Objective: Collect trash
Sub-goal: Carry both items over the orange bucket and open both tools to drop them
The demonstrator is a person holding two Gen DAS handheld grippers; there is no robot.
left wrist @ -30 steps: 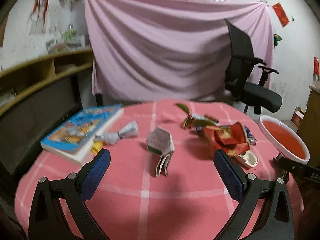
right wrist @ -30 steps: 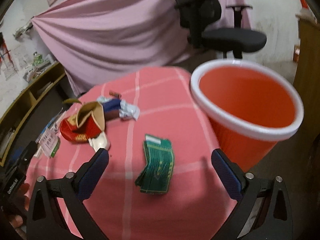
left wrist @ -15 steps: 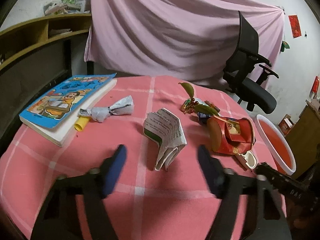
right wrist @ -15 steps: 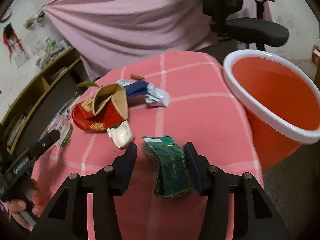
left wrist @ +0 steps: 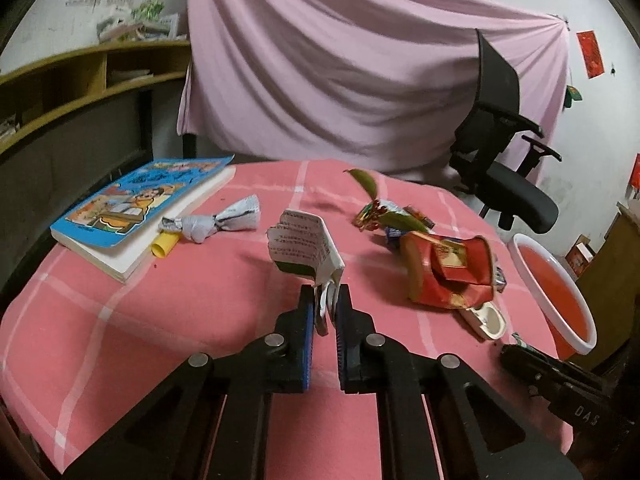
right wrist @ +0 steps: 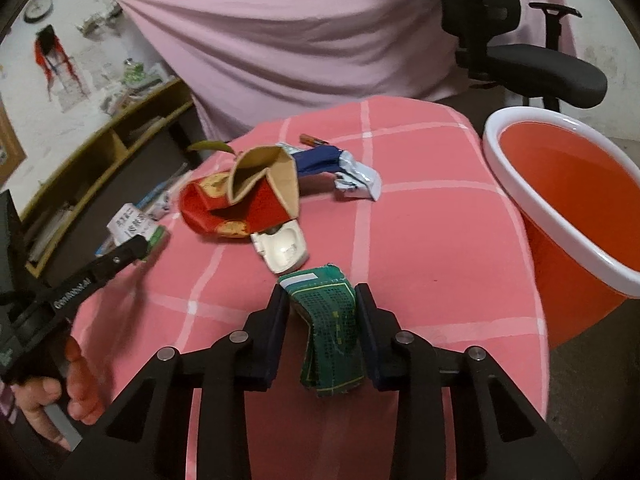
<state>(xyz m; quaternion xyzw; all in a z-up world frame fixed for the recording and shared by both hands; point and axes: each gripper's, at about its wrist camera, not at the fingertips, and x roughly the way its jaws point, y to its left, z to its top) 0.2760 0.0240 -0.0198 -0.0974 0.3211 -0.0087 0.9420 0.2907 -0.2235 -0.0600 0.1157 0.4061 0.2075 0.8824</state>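
My left gripper (left wrist: 324, 304) is shut on the lower edge of a flattened white printed carton (left wrist: 306, 246) on the pink checked tablecloth (left wrist: 180, 312). My right gripper (right wrist: 322, 300) is shut on a crumpled green packet (right wrist: 334, 332) near the table's front edge. A red crushed paper box (right wrist: 240, 196) lies mid-table, and it also shows in the left wrist view (left wrist: 448, 272). A white plastic case (right wrist: 282, 250) lies beside it. A blue and silver wrapper (right wrist: 340, 168) lies further back. The orange bin (right wrist: 576, 208) with a white rim stands right of the table.
A blue picture book (left wrist: 140, 208), a twisted grey paper (left wrist: 220, 222) and a yellow tube (left wrist: 164, 246) lie at the table's left. A leaf and small wrappers (left wrist: 384, 216) lie further back. A black office chair (left wrist: 504, 160), a pink curtain and wooden shelves (left wrist: 80, 92) surround the table.
Both grippers moved forward and closed: the left one onto the white carton, the right one onto the green packet.
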